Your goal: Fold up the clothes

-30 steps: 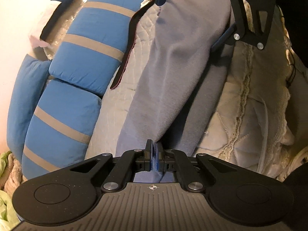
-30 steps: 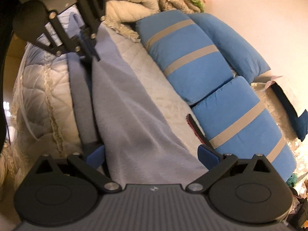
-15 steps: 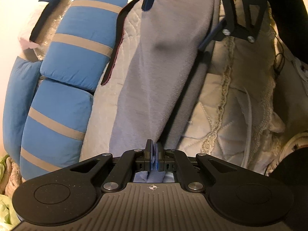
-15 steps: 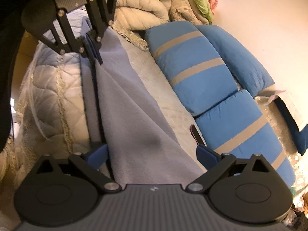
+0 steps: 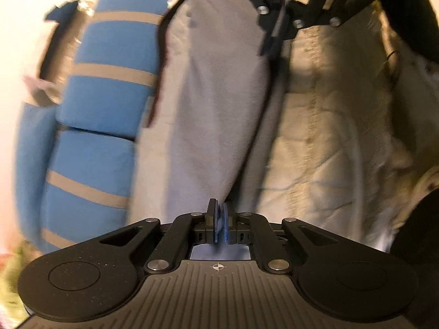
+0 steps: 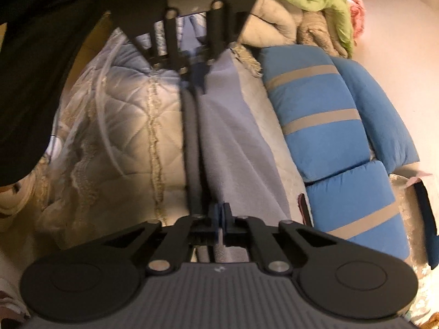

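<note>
Dim warm light, motion blur, fisheye bending, dark corners

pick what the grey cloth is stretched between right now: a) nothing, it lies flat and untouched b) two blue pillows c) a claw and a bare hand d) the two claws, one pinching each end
D: the grey cloth runs from the right claw, whose jaws are closing on its near end, to the left claw, shut on the far end.
</note>
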